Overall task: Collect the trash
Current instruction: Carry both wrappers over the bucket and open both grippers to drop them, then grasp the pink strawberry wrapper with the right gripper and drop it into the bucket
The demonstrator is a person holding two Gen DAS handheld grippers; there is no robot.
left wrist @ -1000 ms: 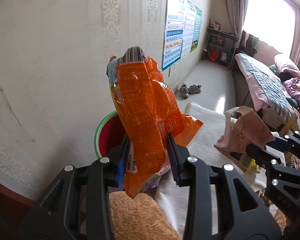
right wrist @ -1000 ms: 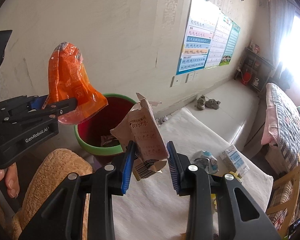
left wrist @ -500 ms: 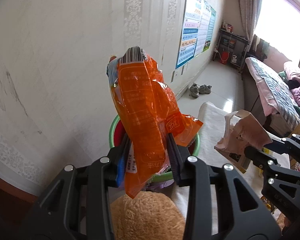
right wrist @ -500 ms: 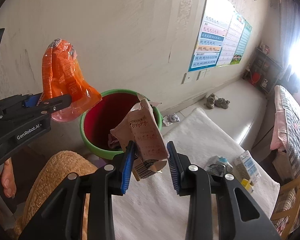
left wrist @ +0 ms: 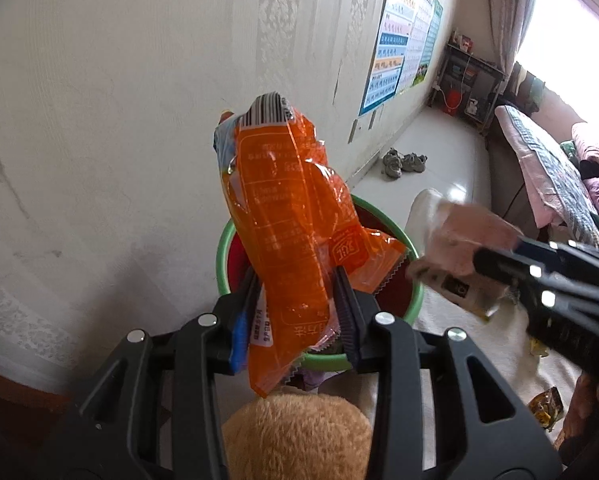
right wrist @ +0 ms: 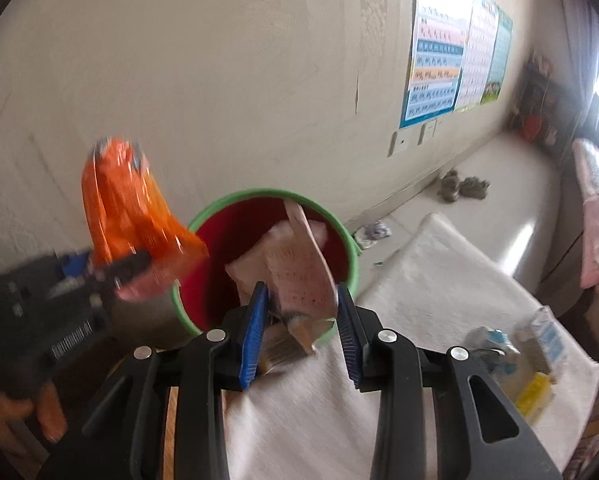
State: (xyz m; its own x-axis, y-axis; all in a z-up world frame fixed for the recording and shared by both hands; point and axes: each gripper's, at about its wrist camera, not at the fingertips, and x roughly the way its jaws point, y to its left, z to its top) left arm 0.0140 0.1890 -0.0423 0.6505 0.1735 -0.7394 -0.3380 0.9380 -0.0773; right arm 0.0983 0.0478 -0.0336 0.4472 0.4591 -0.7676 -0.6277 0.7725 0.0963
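Observation:
My left gripper (left wrist: 295, 304) is shut on an orange plastic snack wrapper (left wrist: 283, 224) that stands up between its pads, in front of the red bin with a green rim (left wrist: 225, 240). My right gripper (right wrist: 301, 312) is shut on a crumpled beige paper carton (right wrist: 303, 268), held just over the near rim of the same bin (right wrist: 267, 194). From the left wrist view the right gripper (left wrist: 475, 258) and its blurred carton (left wrist: 455, 248) hover at the bin's right side. In the right wrist view the left gripper (right wrist: 139, 260) holds the orange wrapper (right wrist: 123, 200) left of the bin.
The bin stands on the floor against a pale wall. A white cloth-covered table (right wrist: 439, 280) carries small cartons and wrappers (right wrist: 539, 340) at its far right. A tan furry cushion (left wrist: 295, 436) lies under the left gripper. Shoes (left wrist: 403, 160) and a bed (left wrist: 547, 168) lie beyond.
Both grippers have come closer to the bin and sunk a little, each still holding its piece. The bin now looks larger and more central in both views.

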